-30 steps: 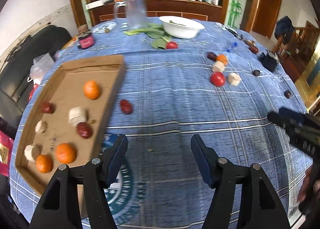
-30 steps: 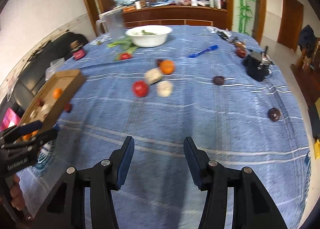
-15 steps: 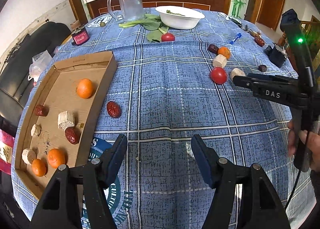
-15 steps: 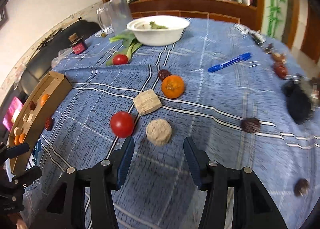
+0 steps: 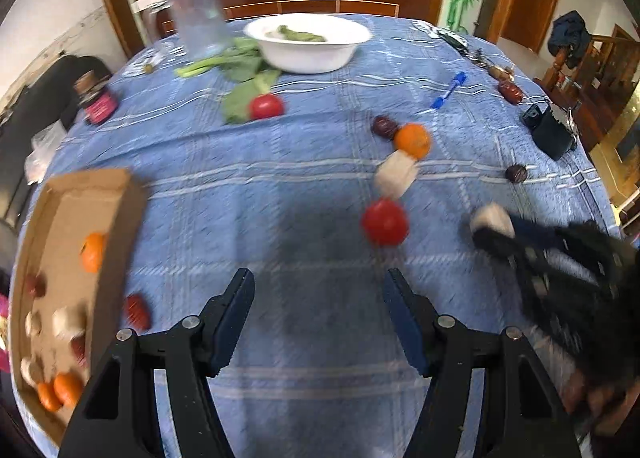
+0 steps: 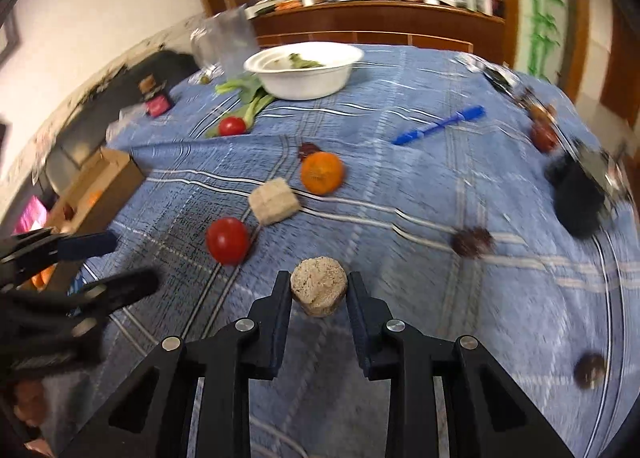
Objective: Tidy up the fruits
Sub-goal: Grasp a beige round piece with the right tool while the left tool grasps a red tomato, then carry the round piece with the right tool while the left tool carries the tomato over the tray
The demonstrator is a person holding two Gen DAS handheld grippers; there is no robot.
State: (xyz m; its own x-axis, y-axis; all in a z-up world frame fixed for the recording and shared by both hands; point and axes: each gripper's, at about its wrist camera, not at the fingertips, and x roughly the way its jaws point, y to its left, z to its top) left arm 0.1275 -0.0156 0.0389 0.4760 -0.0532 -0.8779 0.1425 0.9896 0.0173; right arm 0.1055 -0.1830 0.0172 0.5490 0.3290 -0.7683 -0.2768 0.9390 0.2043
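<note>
1. The right hand-held gripper point(image 6: 319, 290) is clenching on the round cake point(image 6: 319, 291), just right of the tomato point(image 6: 227, 240).
2. The left hand-held gripper point(image 5: 319, 318) is hanging released, holding nothing, near the tomato.
3. The crumbly cake risks slipping during transfer to the box point(image 5: 96, 194).

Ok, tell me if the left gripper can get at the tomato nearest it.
Probably yes. The left gripper has its jaws open and empty, and only bare cloth lies between them and the tomato. The right gripper, beside it, is shut on a biscuit.
</note>
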